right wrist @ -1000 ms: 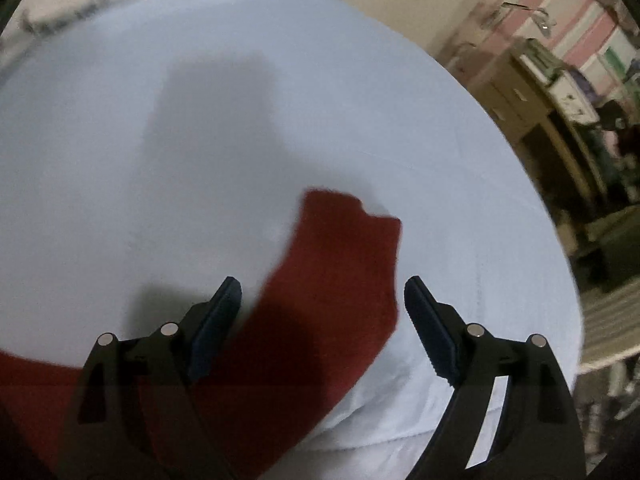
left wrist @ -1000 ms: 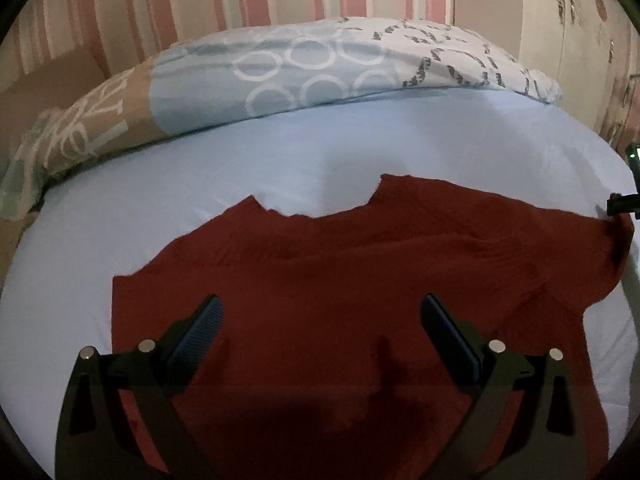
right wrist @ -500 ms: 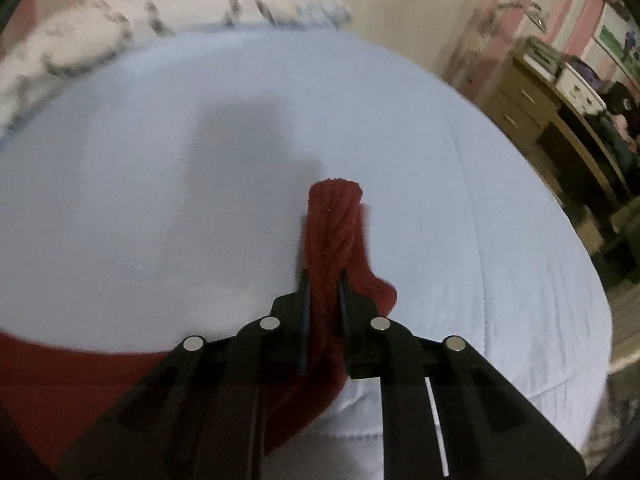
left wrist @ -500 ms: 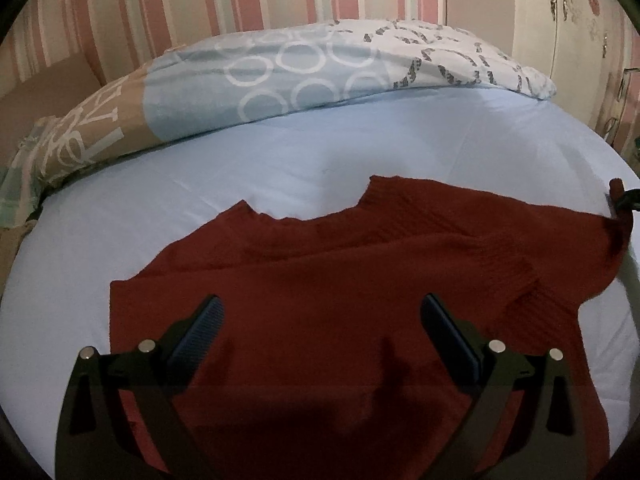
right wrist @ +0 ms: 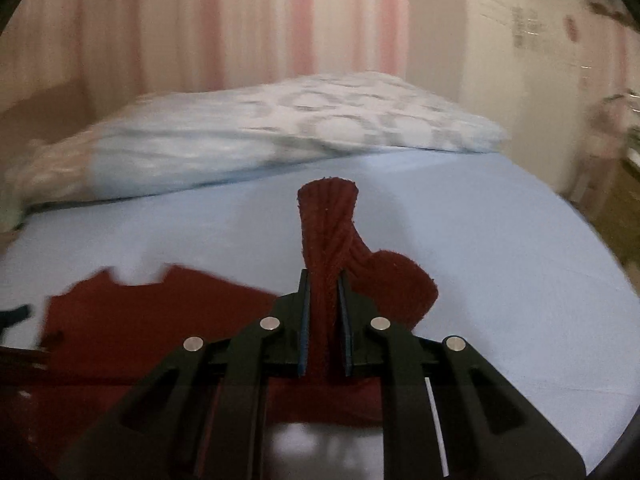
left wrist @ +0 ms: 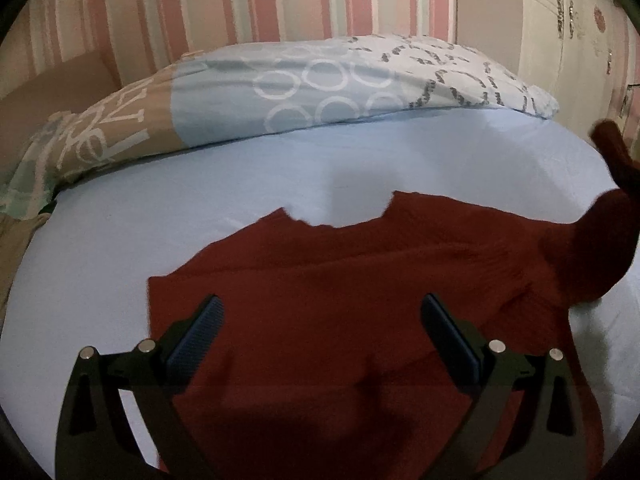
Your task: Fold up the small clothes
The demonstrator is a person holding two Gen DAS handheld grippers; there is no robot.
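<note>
Knitwear lies on the bed: a dark red ribbed knitted sweater spread flat across the pale blue bedsheet, neckline toward the patterned blue, tan and white pillow. The right hand-held gripper is clamped on the sweater's ribbed sleeve cuff, which stands up above the sheet between its closed fingers. The left hand-held gripper hovers over the sweater's body, fingers spread wide, holding nothing. Pink striped wallpaper rises behind the pillow.
</note>
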